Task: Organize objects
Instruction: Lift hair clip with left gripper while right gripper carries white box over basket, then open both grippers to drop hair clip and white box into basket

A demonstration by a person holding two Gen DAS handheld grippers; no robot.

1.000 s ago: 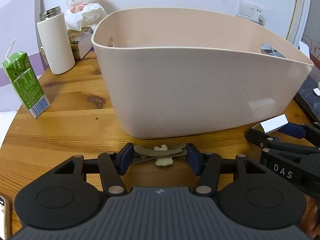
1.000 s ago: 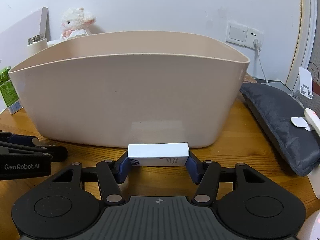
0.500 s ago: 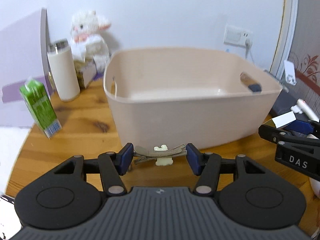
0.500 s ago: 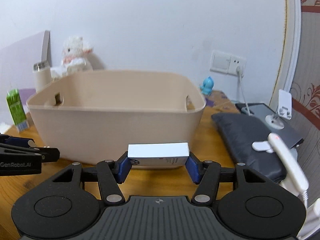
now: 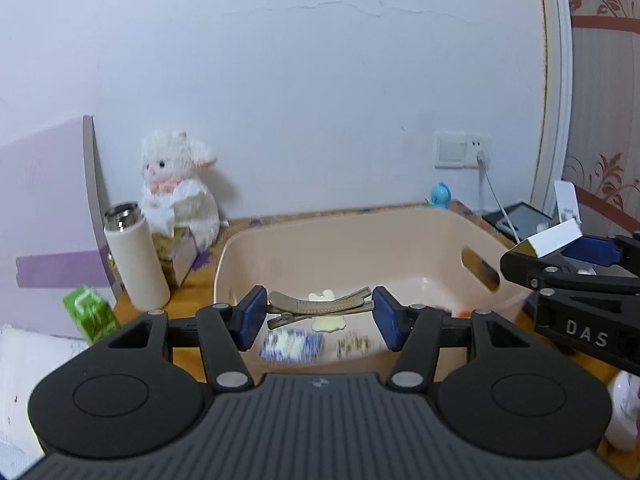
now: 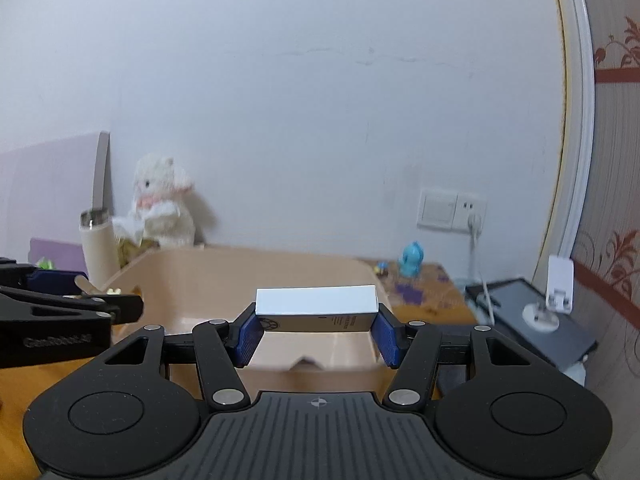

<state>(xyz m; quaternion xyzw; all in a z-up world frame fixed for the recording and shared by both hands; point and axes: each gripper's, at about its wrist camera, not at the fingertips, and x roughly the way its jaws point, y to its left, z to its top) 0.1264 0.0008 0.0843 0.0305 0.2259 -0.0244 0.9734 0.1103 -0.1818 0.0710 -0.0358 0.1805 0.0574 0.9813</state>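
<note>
Over the bin: both grippers hang above the beige bin [image 5: 436, 236], each with a load.
Left gripper [image 5: 320, 312]: blue pads clamped on a hair clip [image 5: 320, 307], held crosswise above the bin's open top.
Clip: grey metal with a pale charm; level between the pads.
Right gripper [image 6: 316, 326]: pads pinched on the two ends of a white box [image 6: 316, 305], over the bin's near rim.
Box: long side across the view, small print on the front face.
Bin: sits on the wooden table [image 6: 432, 292]; blurred items lie on its floor, too smeared to name.
Behind: plush lamb [image 5: 176, 184], white flask [image 5: 136, 256], green carton [image 5: 90, 312] to the left.
Right side: blue figure [image 6: 412, 258] near the wall socket [image 6: 452, 210].
</note>
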